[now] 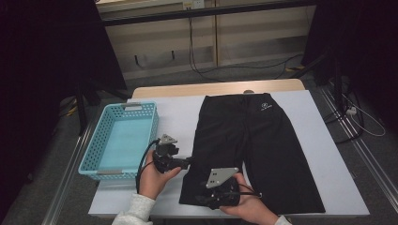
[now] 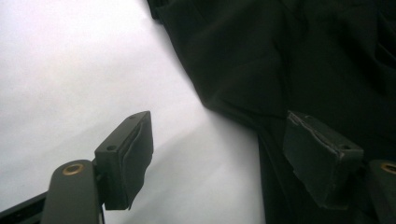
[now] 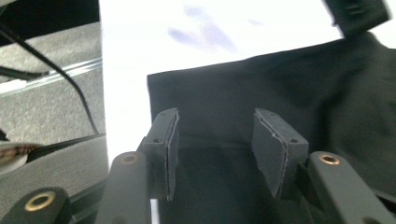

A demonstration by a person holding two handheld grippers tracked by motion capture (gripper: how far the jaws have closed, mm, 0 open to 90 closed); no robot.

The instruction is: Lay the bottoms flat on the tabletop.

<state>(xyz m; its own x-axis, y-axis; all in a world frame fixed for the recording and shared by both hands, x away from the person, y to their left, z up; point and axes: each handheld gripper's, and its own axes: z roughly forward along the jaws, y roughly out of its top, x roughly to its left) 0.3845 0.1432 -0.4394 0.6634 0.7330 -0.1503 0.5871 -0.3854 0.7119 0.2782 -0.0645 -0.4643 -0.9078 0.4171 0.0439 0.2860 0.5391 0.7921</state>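
Table (image 1: 319, 154) w/ pale lavender-white top, a wood edge strip showing along the 12 o'clock side. Black shorts (image 1: 263, 140) lie flat on it, center to 3 o'clock, waistband toward 12, leg hems near the 6 o'clock edge; small white logo near the waistband. Turquoise perforated basket (image 1: 101, 140) sits at 9 o'clock, overhanging the table's edge there, well apart from the shorts

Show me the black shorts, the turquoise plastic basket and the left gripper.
black fabric shorts (image 1: 263, 140): high view, middle of the cloth.
turquoise plastic basket (image 1: 92, 154): high view, left wall.
left gripper (image 2: 210, 154): left gripper view, midway between fingers.
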